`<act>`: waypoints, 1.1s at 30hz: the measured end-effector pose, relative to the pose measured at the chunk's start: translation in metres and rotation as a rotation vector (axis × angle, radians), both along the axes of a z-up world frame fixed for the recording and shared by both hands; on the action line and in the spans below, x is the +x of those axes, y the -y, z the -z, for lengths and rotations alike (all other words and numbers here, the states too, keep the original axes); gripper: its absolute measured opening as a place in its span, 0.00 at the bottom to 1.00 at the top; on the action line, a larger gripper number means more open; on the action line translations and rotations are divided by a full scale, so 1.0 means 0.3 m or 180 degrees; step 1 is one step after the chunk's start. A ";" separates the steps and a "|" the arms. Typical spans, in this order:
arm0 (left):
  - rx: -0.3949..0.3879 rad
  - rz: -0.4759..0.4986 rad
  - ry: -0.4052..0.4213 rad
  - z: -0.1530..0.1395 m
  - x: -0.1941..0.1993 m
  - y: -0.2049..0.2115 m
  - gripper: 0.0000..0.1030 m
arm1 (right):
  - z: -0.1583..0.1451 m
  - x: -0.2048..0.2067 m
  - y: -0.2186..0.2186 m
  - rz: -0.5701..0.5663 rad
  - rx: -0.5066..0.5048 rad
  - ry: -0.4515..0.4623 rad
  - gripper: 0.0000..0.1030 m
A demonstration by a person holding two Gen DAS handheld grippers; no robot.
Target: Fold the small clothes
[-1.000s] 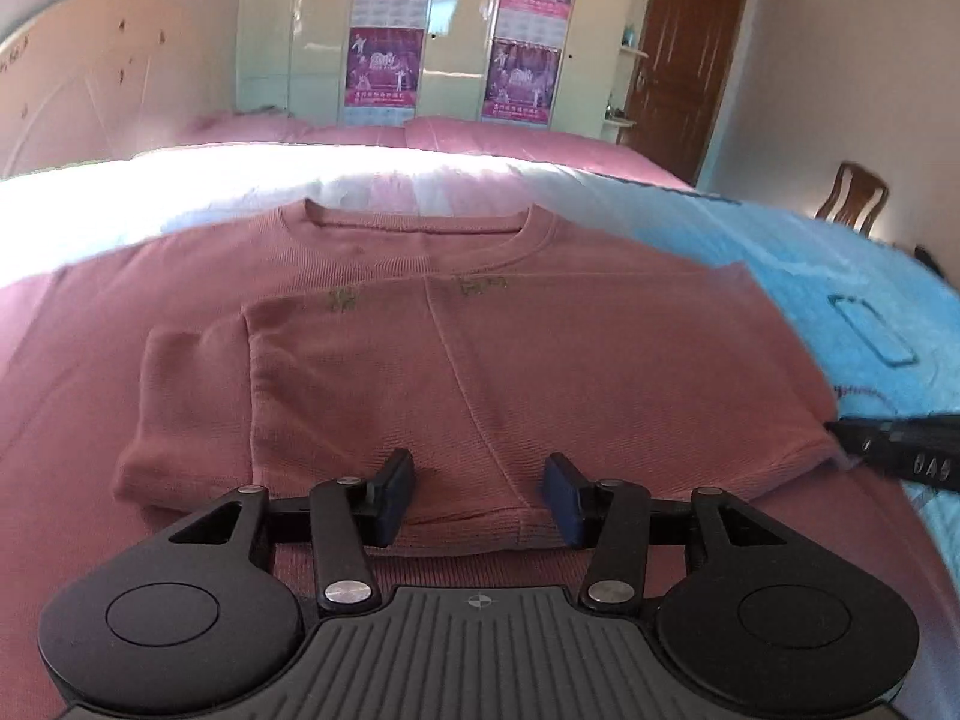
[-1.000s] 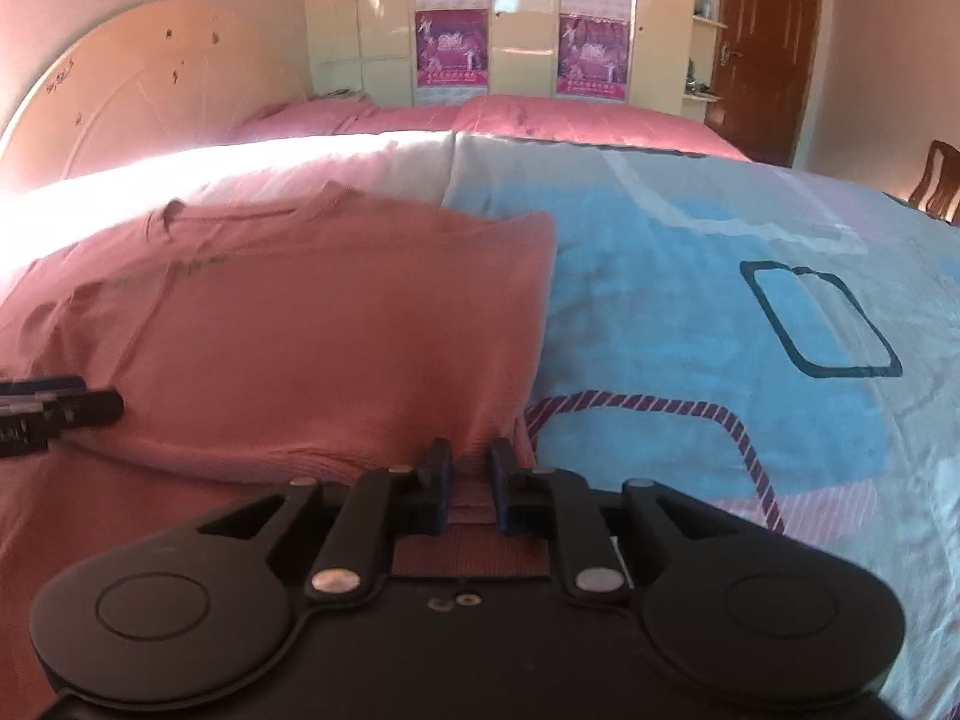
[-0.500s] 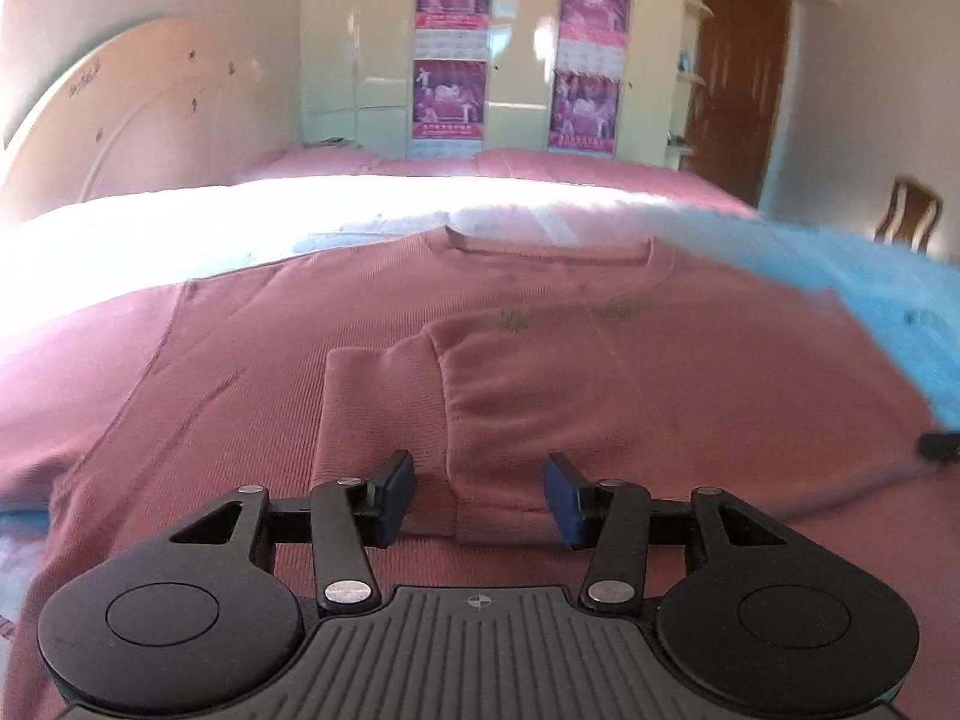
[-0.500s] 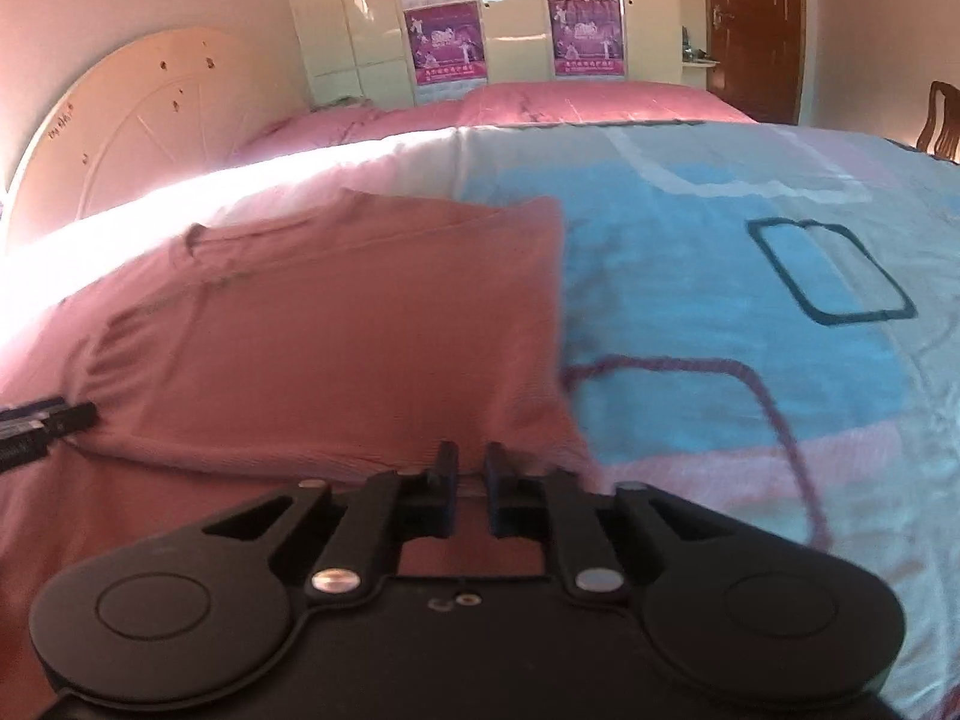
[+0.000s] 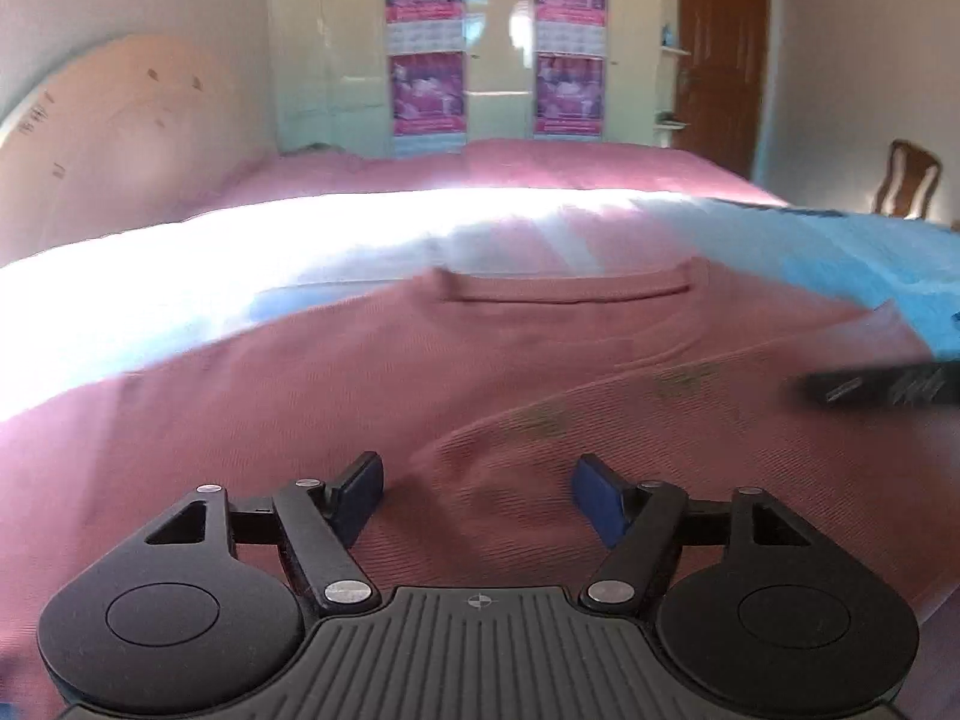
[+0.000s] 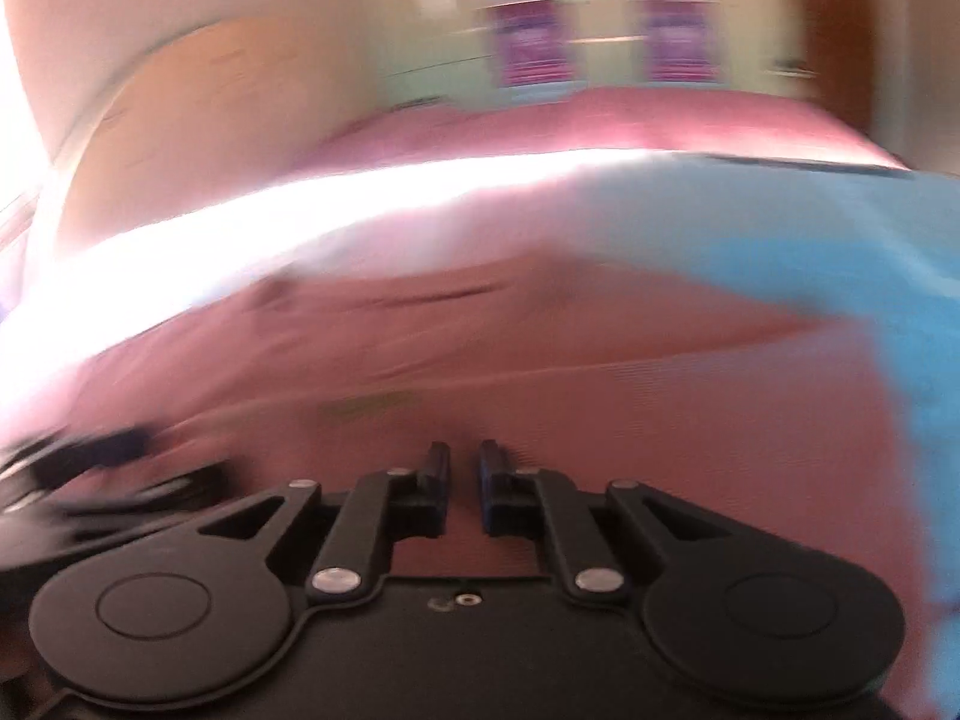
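Bedroom setting: a bed [image 5: 870, 240] with a blue patterned cover carries the work. Left tool [image 5: 477, 489] stands released, its jaws having just been opening, blue pads spread over the pink sweater [image 5: 360, 372] and pressing on nothing. Right tool [image 6: 463, 483] is clenched, its jaws having just been closing; pink knit lies in the narrow gap, but blur prevents confirming a pinch. The sweater lies flat on the bed, collar at the far side, with a folded-over layer slanting across its front. Beyond stand a rounded headboard [image 5: 120, 138], a wardrobe bearing purple posters [image 5: 429, 36], a brown door [image 5: 723, 48] and a wooden chair [image 5: 906, 177].
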State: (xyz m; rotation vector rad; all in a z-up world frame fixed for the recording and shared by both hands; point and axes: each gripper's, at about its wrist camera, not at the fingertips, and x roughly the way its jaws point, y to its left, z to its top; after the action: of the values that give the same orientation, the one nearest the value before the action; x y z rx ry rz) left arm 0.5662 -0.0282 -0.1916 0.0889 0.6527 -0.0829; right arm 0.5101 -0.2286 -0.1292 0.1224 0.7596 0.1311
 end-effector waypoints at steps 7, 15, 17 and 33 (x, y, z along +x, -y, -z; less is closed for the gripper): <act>-0.0366 -0.0092 0.0076 -0.039 -0.053 -0.041 0.68 | -0.040 -0.063 0.052 0.0239 -0.0322 -0.0009 0.26; -0.0457 0.0165 0.0068 -0.074 -0.163 0.063 0.68 | -0.065 -0.159 -0.029 0.0091 -0.0589 -0.0030 0.26; -0.0400 0.0165 -0.0010 -0.054 -0.187 0.086 0.68 | -0.069 -0.197 -0.020 0.0071 -0.0629 -0.0009 0.27; -0.0093 -0.0302 -0.0193 -0.052 -0.297 0.013 0.68 | -0.071 -0.322 0.079 0.0079 -0.0375 0.0015 0.33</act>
State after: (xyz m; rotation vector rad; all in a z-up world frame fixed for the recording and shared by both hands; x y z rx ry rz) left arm 0.4771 -0.0320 -0.1759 0.0273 0.7152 -0.0037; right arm 0.4136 -0.2522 -0.1081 0.0198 0.7590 0.0628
